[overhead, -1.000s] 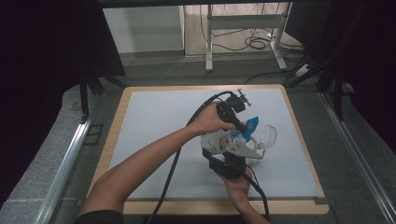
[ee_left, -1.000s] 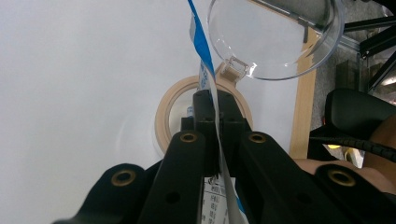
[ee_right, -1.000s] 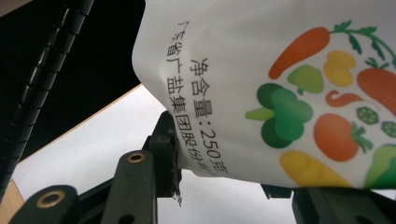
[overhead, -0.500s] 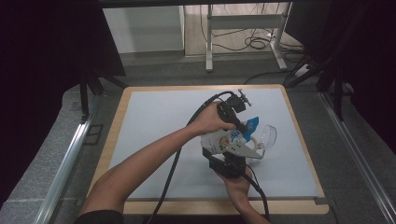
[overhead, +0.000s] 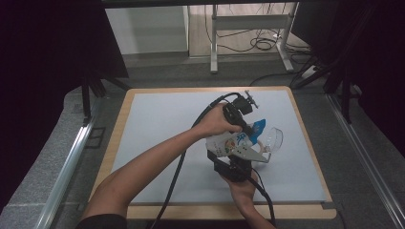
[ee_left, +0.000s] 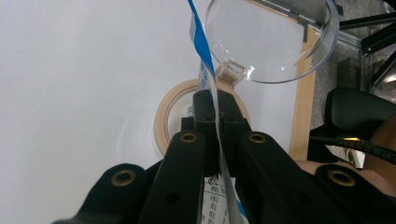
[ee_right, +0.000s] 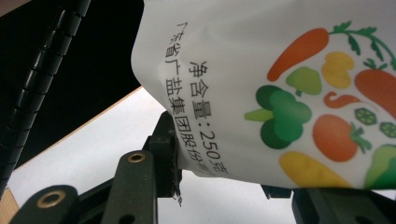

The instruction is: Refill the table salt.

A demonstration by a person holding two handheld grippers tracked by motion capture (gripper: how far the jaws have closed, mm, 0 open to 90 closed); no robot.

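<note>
Near the table's [overhead: 143, 143] three o'clock edge, the left claw [ee_left: 215, 100] was clamped on the blue top edge of a white vegetable-printed pouch [overhead: 231, 143] and the right claw [ee_right: 219, 182] gripped its base beside a clear plastic bowl [overhead: 272, 138], so any slip risked spilling contents.

Left gripper [ee_left: 217, 122]: jaws clamped on pouch edge [ee_left: 203, 51]
Bowl [ee_left: 271, 42]: clear; just beyond the tips
Tape roll [ee_left: 169, 112]: on white table [ee_left: 70, 84]; beneath the jaws
</note>
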